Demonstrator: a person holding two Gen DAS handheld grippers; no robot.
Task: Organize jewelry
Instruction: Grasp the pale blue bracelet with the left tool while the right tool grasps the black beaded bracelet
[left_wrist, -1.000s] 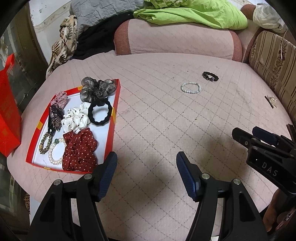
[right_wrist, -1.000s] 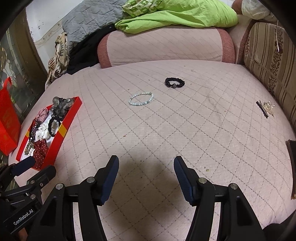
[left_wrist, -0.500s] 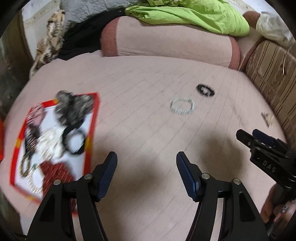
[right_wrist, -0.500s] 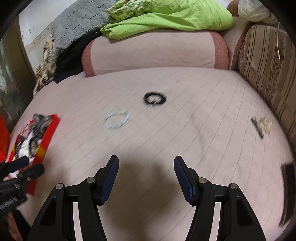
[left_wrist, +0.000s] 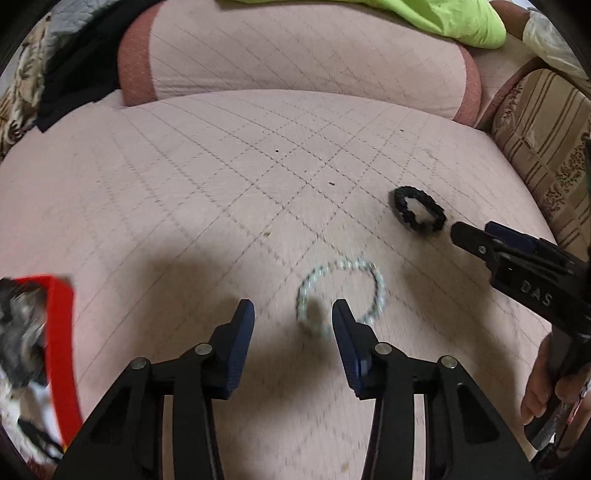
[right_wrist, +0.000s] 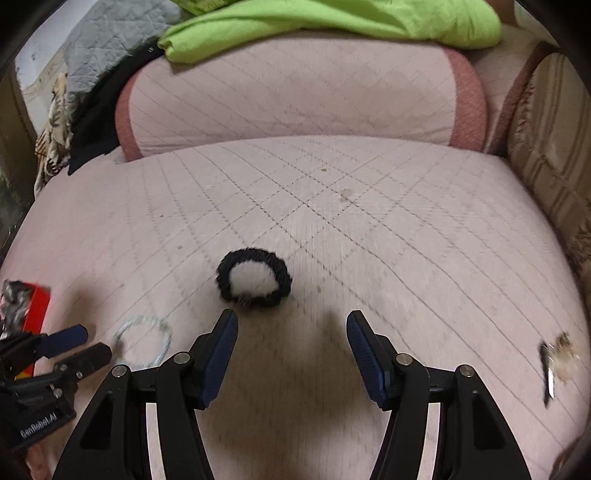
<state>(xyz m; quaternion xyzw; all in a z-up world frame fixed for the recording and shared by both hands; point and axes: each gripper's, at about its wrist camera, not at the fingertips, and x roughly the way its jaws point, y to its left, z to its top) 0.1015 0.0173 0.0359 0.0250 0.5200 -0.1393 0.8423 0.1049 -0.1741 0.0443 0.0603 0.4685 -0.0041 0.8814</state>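
Note:
A pale bead bracelet (left_wrist: 379, 286) lies on the pink quilted cover (left_wrist: 221, 184), just ahead of my left gripper (left_wrist: 293, 321). That gripper's jaws are closing; the bracelet's near edge shows between the fingertips, and the pads do not press on it. A black bracelet (right_wrist: 255, 255) lies a little ahead of my right gripper (right_wrist: 291, 332), which is open with nothing between its fingers. The black bracelet (left_wrist: 400, 201) also shows in the left wrist view, close to the right gripper (left_wrist: 476, 230). In the right wrist view the pale bracelet (right_wrist: 167, 332) lies beside the left gripper (right_wrist: 92, 343).
A red tray (left_wrist: 61, 332) holding scrunchies sits at the left edge. A hair clip with a small ornament (right_wrist: 554, 362) lies at the right. A pink bolster (right_wrist: 295, 96) and green bedding (right_wrist: 332, 18) rise behind; a striped cushion (left_wrist: 535, 140) lines the right side.
Both grippers have moved forward over the cover and lower, so the two bracelets are now close in front. The left jaws have narrowed. The tray has slid off to the left edge.

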